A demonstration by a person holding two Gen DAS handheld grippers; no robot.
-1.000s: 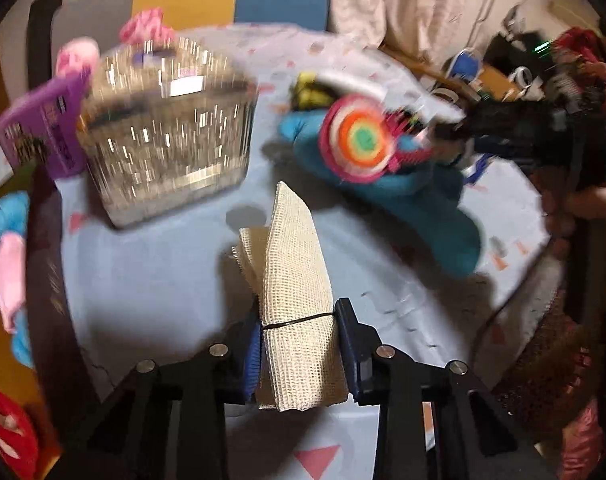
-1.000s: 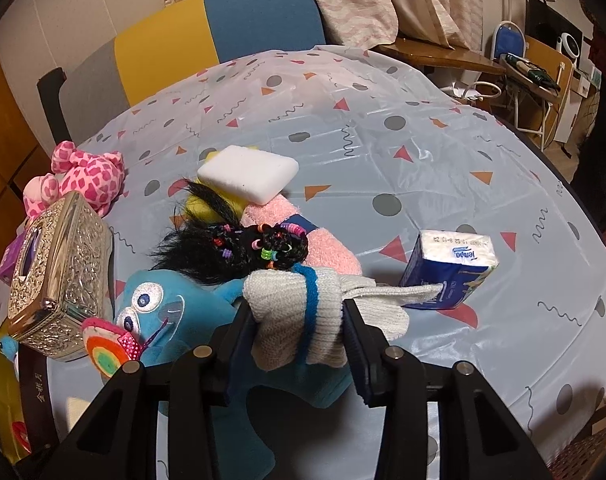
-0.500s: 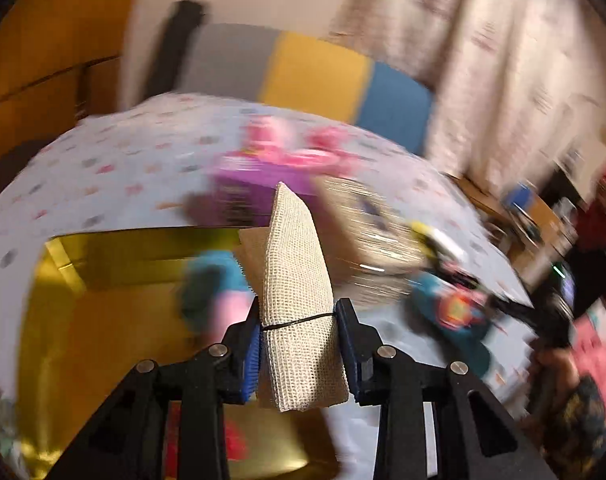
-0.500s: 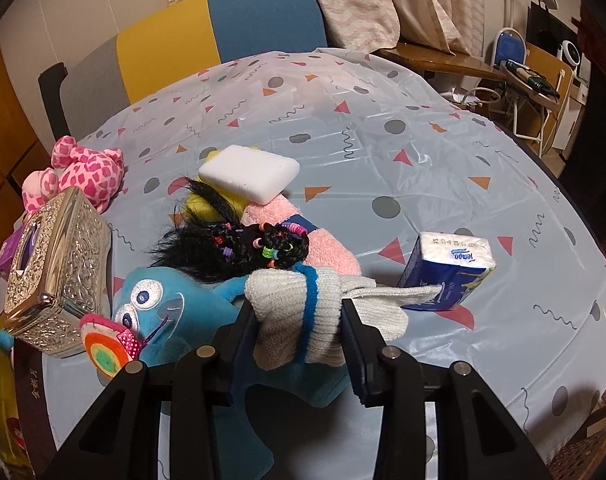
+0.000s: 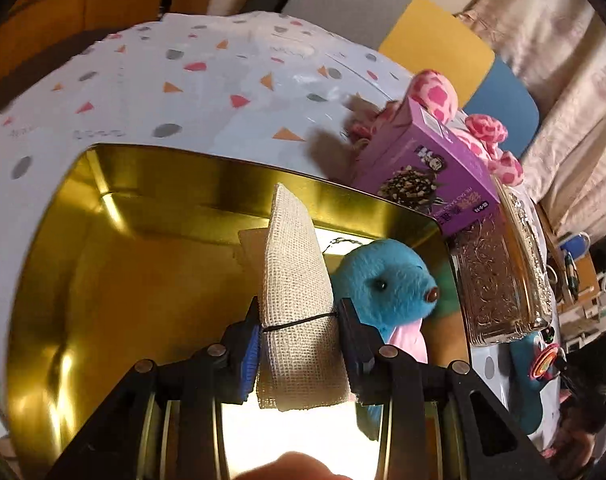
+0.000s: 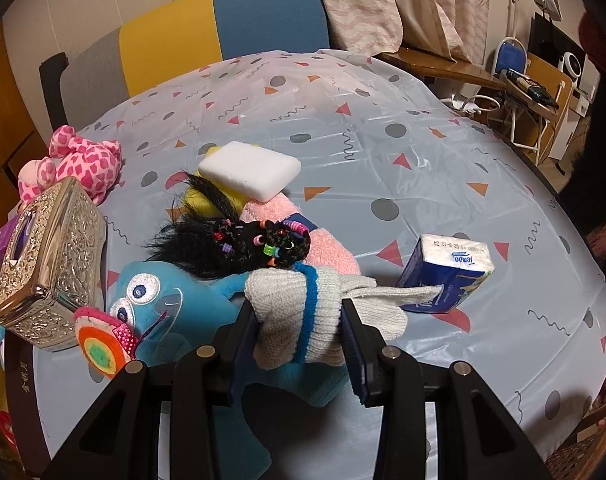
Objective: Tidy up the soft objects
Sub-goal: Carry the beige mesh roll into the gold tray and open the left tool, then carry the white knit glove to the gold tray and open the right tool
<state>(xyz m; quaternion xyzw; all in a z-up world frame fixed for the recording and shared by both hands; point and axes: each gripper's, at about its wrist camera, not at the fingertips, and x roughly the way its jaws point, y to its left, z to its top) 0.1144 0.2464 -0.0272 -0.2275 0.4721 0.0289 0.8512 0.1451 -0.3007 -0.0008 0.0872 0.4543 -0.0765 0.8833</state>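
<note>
Beige woven cloth, folded and tied with a thin black band, is clamped in the left hand-held gripper above the gold tin. Being light and limp, it is best taken at the band. A knitted glove is pinched in the right hand-held gripper over the table.

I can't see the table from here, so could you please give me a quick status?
Left gripper holds gauze roll over gold tin. Right gripper holds knit glove. Blue plush already in tin.
</note>
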